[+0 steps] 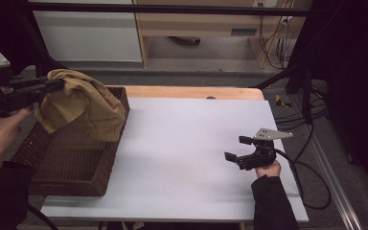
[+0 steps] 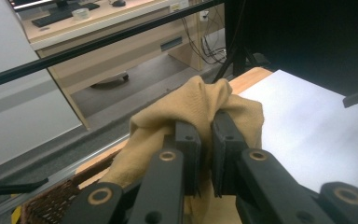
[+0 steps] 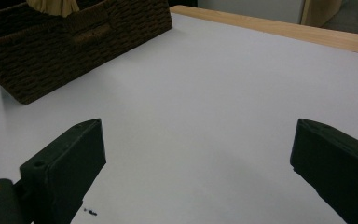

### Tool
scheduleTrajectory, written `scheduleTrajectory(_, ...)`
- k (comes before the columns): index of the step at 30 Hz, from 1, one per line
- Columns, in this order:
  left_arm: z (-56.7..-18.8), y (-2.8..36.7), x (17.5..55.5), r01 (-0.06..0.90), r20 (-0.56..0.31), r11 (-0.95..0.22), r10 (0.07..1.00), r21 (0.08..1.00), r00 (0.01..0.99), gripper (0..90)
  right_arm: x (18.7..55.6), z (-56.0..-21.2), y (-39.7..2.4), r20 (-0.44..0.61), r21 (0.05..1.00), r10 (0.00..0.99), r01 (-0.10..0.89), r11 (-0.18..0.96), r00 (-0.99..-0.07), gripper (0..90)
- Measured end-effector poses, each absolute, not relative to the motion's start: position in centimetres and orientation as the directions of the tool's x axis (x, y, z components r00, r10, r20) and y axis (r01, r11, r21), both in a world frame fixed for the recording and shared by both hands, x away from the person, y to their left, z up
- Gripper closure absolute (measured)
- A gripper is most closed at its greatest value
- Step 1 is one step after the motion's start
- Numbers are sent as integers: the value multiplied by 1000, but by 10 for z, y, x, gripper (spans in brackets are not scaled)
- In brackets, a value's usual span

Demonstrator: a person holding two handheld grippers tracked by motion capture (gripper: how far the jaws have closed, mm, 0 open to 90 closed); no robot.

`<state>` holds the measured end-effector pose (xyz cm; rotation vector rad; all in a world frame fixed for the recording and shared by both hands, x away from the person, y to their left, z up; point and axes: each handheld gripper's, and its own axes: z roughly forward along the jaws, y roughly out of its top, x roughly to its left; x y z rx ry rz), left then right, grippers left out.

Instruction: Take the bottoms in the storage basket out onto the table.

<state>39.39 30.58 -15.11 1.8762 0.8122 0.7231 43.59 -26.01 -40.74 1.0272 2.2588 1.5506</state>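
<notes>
A tan cloth (image 1: 84,103) hangs bunched above the dark wicker basket (image 1: 72,163) at the table's left, its lower folds draping over the basket's far right rim. My left gripper (image 1: 60,86) comes in from the left and is shut on the cloth's top. In the left gripper view both jaws pinch a fold of the tan cloth (image 2: 191,107) between them, with the left gripper (image 2: 206,135) held above the basket. My right gripper (image 1: 238,148) rests low over the white table sheet (image 1: 187,143) at the right, jaws wide apart with nothing between them; the right gripper (image 3: 196,154) looks toward the basket (image 3: 74,42).
The white sheet covers most of the wooden table (image 1: 191,92). Black cables (image 1: 311,177) trail off the table's right side to the floor. A black frame bar (image 1: 172,8) crosses the back, with a cabinet and desk behind it.
</notes>
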Motion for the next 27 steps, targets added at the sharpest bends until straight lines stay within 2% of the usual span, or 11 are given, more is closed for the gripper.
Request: scheduleTrajectory(27,-151,259,402,195,136,-362,713,912,688,830,435,-407,-261,204,886,648,420,197,-734,38)
